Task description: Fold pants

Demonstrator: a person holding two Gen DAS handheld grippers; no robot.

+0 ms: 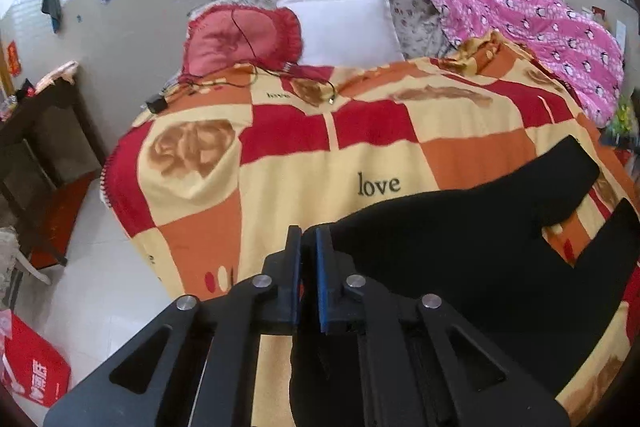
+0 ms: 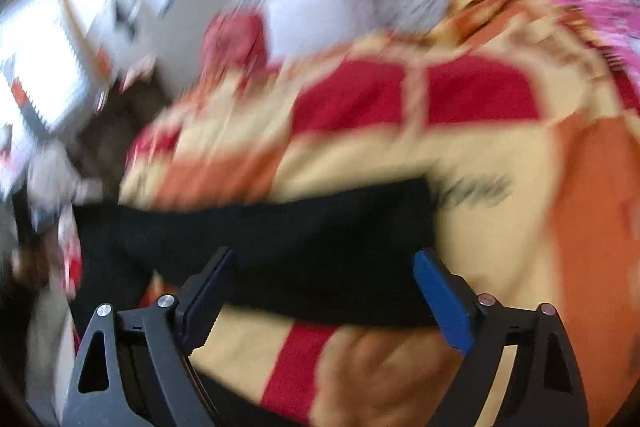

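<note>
The left gripper (image 1: 308, 239) was nearly closed at the pants (image 1: 460, 247), low in the frame; whether cloth was pinched I could not tell, though that would suit lifting an edge to fold. The right gripper (image 2: 324, 291) stood wide, jaws clear of the pants (image 2: 280, 247) across mid-frame, likely poised to grab. The black pants lay on a checked blanket (image 1: 280, 167) on a bed; pillows (image 1: 344, 27) behind, tiled floor (image 1: 92, 267) at lower left.

The left gripper (image 1: 308, 239) points down and forward with its jaws nearly together, pinching black cloth between its pads, while the right gripper (image 2: 324, 267) tilts down with its jaws spread wide, gripping nothing
</note>
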